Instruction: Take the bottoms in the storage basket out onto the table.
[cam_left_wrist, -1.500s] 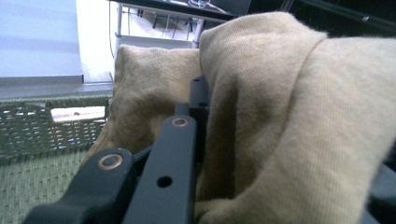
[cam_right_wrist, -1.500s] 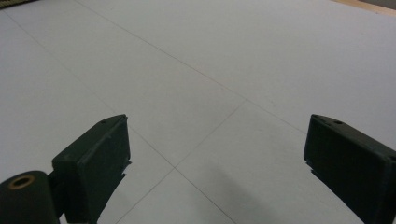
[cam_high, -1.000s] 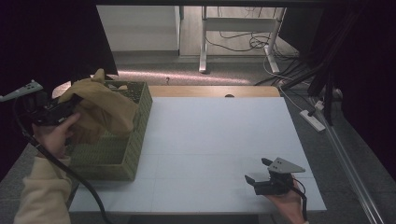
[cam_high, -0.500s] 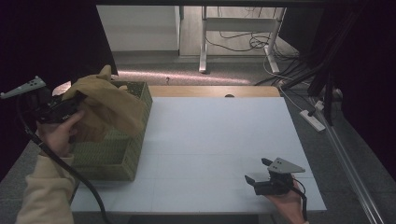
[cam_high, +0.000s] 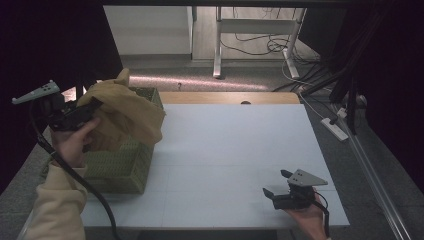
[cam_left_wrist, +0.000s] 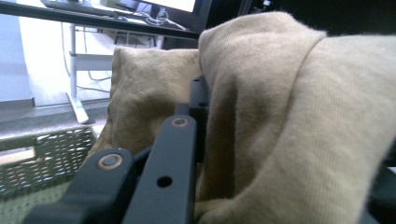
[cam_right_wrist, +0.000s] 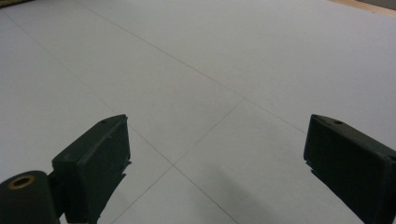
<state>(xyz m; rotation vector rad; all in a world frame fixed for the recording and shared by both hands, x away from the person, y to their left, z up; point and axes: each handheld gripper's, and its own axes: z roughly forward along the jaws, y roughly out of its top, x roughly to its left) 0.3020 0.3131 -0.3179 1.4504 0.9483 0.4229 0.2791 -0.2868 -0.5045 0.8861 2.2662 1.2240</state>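
A tan cloth hangs bunched over the green woven basket at the table's left edge. My left gripper is shut on the cloth's upper left part and holds it above the basket. In the left gripper view the cloth drapes over the left gripper, hiding one jaw. My right gripper rests near the table's front right with its jaws wide apart. In the right gripper view the right gripper stands open over bare white tabletop, nothing between its fingers.
The white table stretches between basket and right gripper. The basket's green wall lies below the cloth. A power strip and cables lie off the table's right side. A desk frame stands on the floor beyond.
My left gripper has carried the tan cloth a little up and to the right over the basket. The right gripper has stayed where it was.
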